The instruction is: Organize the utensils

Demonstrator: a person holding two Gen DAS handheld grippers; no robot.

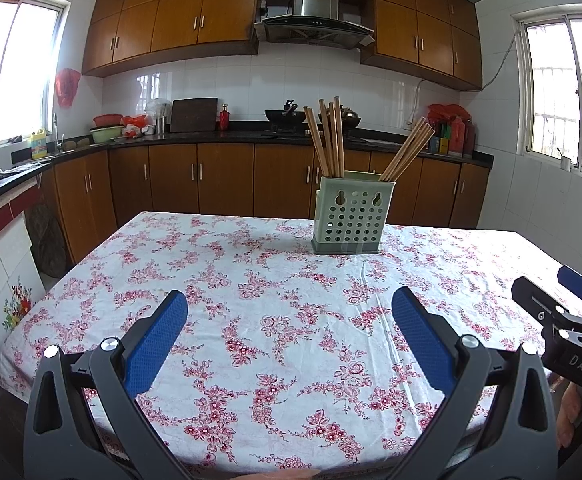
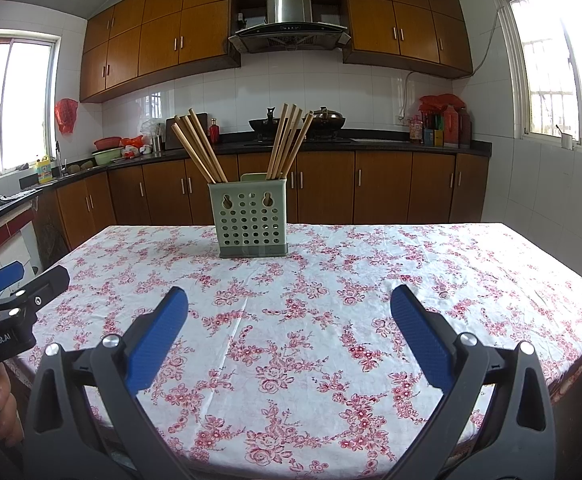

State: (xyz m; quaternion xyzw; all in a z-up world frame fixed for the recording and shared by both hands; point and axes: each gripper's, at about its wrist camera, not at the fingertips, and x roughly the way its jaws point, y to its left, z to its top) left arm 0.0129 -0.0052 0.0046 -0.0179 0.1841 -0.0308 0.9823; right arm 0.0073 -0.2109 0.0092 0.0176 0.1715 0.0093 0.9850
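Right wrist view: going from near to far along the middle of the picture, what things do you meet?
Right gripper, open → flowered tablecloth → green holder with two bunches of chopsticks → lower cabinets → black counter with a wok → range hood.

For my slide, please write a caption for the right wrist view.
Open right gripper faces a green holder with two chopstick bundles on a floral tablecloth.

"DAS": white lettering on the black body of the right hand-held gripper (image 1: 571, 300), possibly cut off. "GenRobot.AI": white lettering on the left hand-held gripper (image 2: 15, 284) body.
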